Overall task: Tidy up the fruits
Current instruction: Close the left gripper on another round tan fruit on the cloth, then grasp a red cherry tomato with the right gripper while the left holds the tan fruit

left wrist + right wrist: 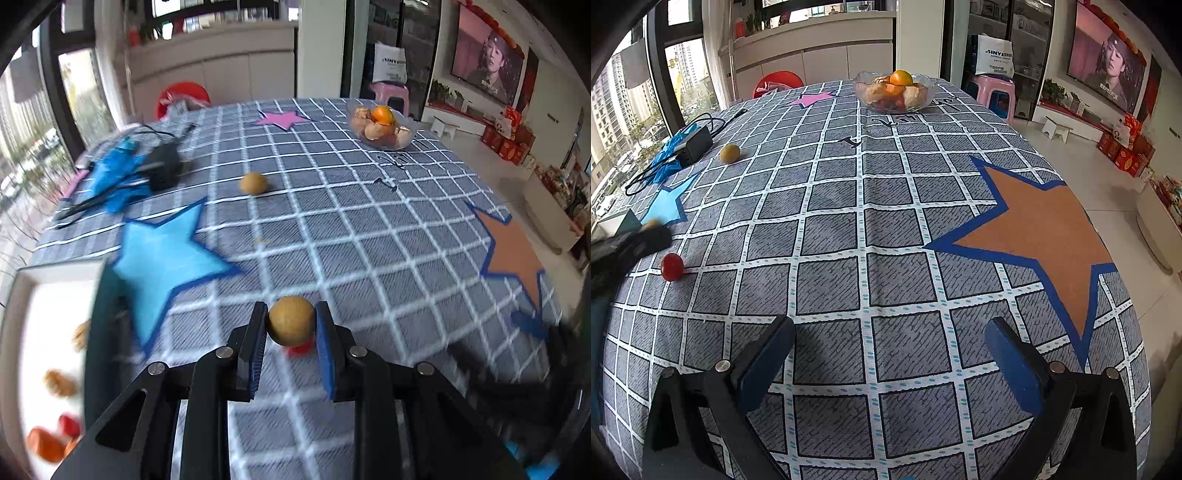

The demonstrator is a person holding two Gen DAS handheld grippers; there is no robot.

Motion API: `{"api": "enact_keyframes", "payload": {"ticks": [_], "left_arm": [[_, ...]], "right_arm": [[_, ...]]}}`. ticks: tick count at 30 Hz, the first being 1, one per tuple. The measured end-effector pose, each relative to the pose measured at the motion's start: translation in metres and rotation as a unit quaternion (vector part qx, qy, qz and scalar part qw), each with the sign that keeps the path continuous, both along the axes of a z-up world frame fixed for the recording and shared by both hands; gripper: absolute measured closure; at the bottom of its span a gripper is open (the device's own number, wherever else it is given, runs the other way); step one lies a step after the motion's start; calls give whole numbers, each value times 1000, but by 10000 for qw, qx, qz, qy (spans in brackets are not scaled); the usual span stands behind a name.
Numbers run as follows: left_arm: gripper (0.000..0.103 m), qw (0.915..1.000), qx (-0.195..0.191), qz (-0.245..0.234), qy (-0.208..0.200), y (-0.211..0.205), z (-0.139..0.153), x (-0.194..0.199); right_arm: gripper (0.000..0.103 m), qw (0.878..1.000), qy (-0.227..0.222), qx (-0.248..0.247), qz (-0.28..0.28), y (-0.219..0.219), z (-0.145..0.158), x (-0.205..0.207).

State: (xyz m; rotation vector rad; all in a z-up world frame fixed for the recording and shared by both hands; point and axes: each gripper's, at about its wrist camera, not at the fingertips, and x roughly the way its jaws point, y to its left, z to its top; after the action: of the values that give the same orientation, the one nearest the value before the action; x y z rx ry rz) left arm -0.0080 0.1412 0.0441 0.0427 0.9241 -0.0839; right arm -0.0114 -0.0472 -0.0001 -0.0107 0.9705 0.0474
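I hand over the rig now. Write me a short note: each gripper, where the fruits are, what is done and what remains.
Left gripper: shut on a small tan fruit, above the checked tablecloth.
Right gripper: open, empty, over the cloth.
On the cloth: a red fruit near the left gripper, and another tan fruit beside the black charger.
Glass bowl at the far end holds an orange and other fruits.
White tray, at left, already holds nuts and fruits.
Left: place the held fruit, then collect the two loose ones.
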Motion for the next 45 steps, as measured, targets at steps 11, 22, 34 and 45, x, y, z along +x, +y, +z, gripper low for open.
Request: {"api": "enact_keyframes", "payload": {"ticks": [11, 22, 34, 45], "left_arm": [[75, 9950, 26, 954, -309, 53, -25, -82], [75, 9947, -411, 875, -338, 63, -35, -88], [75, 9937, -595, 885, -355, 67, -35, -89], [75, 9939, -561, 883, -349, 66, -35, -90]], "right_arm": [[0, 10000, 3, -6, -9, 0, 1, -3], [0, 9979, 36, 404, 506, 35, 14, 1], [39, 9852, -246, 169, 1686, 144, 18, 14], [80, 9834, -514, 619, 1627, 111, 27, -7]]}}
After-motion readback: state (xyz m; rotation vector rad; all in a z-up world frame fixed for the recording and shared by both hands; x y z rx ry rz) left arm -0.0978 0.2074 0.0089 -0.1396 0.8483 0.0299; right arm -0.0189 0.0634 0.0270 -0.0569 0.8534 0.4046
